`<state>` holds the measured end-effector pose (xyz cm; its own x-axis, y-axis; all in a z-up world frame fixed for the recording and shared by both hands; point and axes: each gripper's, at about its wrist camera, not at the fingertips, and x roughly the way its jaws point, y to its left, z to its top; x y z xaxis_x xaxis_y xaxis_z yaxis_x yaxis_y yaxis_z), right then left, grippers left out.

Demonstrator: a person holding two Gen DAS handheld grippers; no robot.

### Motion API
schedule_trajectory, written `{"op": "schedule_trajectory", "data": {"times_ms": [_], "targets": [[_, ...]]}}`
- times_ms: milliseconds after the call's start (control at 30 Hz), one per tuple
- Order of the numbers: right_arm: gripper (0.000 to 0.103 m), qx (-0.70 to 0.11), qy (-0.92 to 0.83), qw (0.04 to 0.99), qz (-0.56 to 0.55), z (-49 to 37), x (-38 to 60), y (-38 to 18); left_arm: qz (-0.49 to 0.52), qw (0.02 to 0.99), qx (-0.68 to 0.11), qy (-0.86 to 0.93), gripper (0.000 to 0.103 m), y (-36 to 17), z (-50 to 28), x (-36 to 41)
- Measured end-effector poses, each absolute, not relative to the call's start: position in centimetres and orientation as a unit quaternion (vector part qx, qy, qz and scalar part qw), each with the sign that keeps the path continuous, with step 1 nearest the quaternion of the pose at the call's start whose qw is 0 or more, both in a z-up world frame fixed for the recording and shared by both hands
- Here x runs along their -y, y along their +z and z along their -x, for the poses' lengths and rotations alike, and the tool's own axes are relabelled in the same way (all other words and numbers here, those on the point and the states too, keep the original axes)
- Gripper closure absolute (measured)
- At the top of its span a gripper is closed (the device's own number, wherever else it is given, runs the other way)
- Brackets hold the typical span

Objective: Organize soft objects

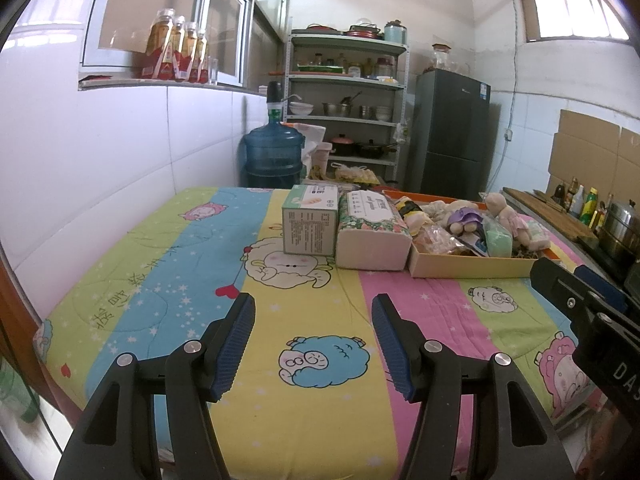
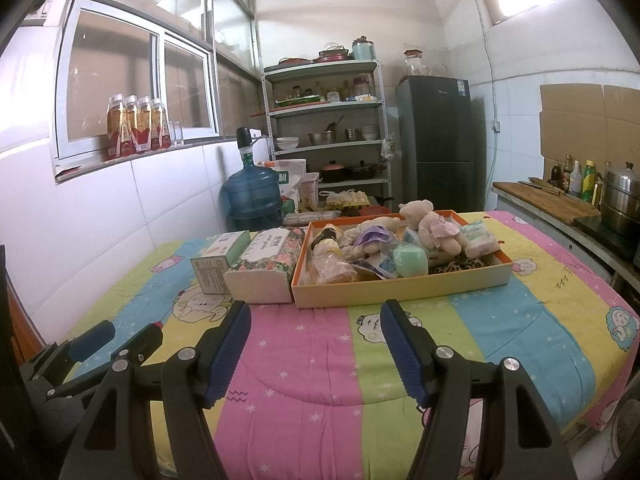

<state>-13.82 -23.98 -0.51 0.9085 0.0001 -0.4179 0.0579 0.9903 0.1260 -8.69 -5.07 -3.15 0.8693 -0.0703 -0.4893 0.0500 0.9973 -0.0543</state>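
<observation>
An orange-rimmed shallow box (image 2: pixel 400 286) (image 1: pixel 460 266) stands on the quilt-covered table, filled with soft things: a teddy bear in a pink dress (image 2: pixel 430 224) (image 1: pixel 510 216), a purple-capped doll (image 2: pixel 374 238), a green sponge (image 2: pixel 410 262) (image 1: pixel 500 242) and a pack of wipes (image 2: pixel 478 238). Left of it lie a floral tissue pack (image 2: pixel 266 268) (image 1: pixel 374 234) and a green tissue box (image 2: pixel 218 264) (image 1: pixel 310 224). My left gripper (image 1: pixel 314 344) and my right gripper (image 2: pixel 316 350) are both open and empty, above the quilt in front of these things.
The table wears a striped cartoon quilt (image 2: pixel 304 360). Behind stand a blue water jug (image 2: pixel 254 196), a metal shelf of cookware (image 2: pixel 328 128) and a dark fridge (image 2: pixel 438 140). A counter with bottles and a steel pot (image 2: pixel 620 200) is at the right.
</observation>
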Motion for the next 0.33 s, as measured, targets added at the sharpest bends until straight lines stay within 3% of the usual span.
{"op": "schedule_trajectory", "data": {"times_ms": [167, 333], "targets": [[0.036, -0.213, -0.014, 0.975, -0.068, 13.72, 23.81, -0.47, 0.019, 0.968, -0.248, -0.028, 0.040, -3.32, 8.96, 5.02], [0.036, -0.211, -0.014, 0.975, -0.072, 13.71, 23.93, -0.40, 0.015, 0.972, -0.233, -0.027, 0.027, -2.48, 8.08, 4.51]]}}
